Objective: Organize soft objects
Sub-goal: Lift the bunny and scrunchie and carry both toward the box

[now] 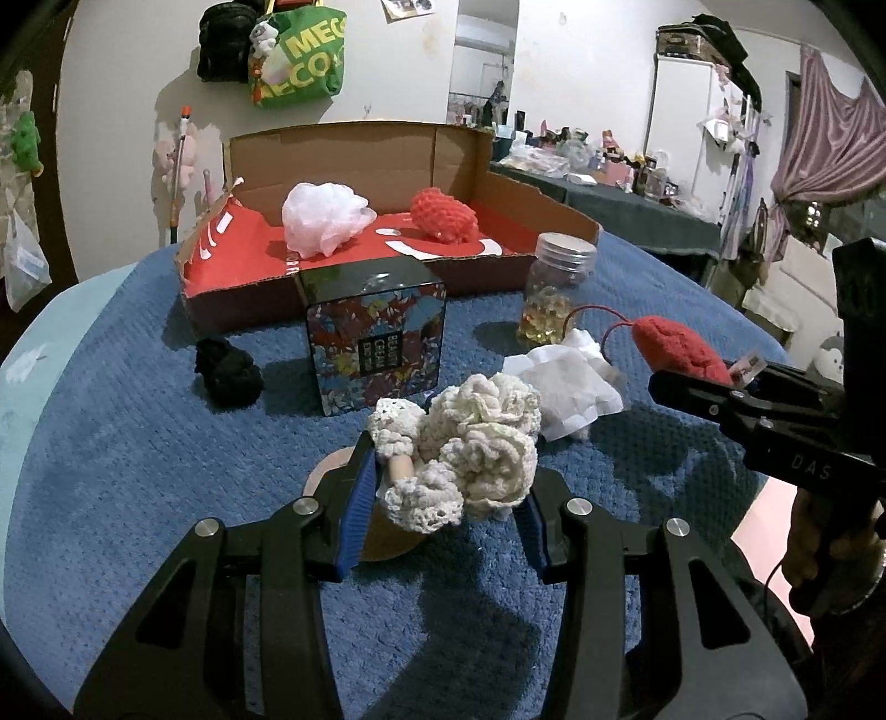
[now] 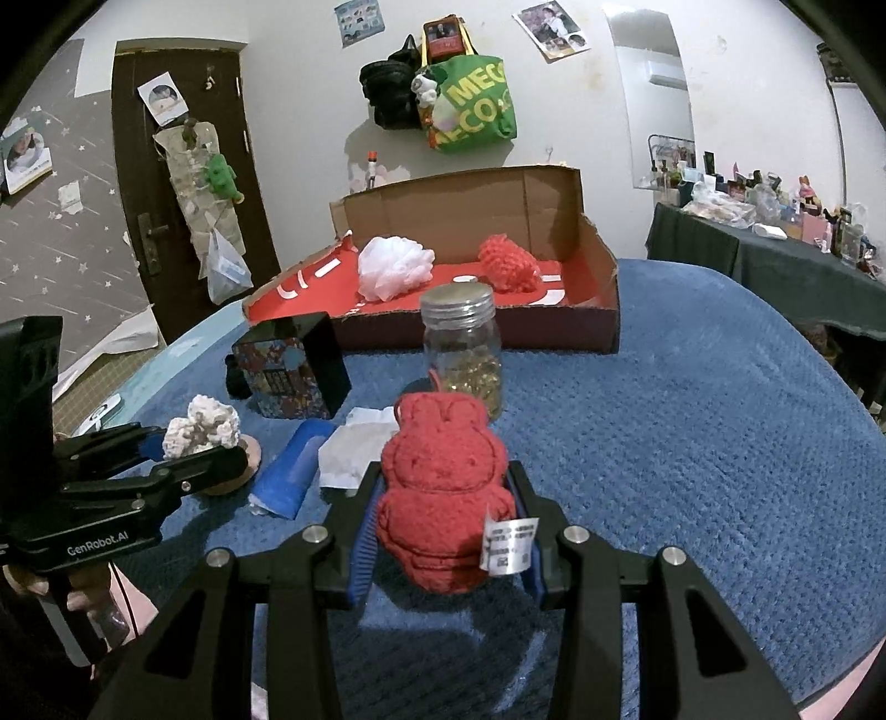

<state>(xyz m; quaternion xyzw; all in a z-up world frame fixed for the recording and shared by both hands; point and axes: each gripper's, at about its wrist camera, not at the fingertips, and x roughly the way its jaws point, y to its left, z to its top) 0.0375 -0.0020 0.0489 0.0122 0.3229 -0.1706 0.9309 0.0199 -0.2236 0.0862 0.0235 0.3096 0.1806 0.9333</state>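
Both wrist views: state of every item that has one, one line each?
left gripper: shut on cream crochet bundle
right gripper: shut on red plush toy
cardboard box: open, lid flap upright
white mesh pouf: lying in the box
red knitted item: lying in the box
glass jar: upright, lid on
patterned cube box: closed, upright
black soft item: on the blanket, outside the box

Home bedrm: dark wood door (image 2: 183,183), tote bag (image 2: 476,105) hung on wall, photos (image 2: 556,27) stuck up, pink curtain (image 1: 825,144), cluttered side table (image 2: 775,243).
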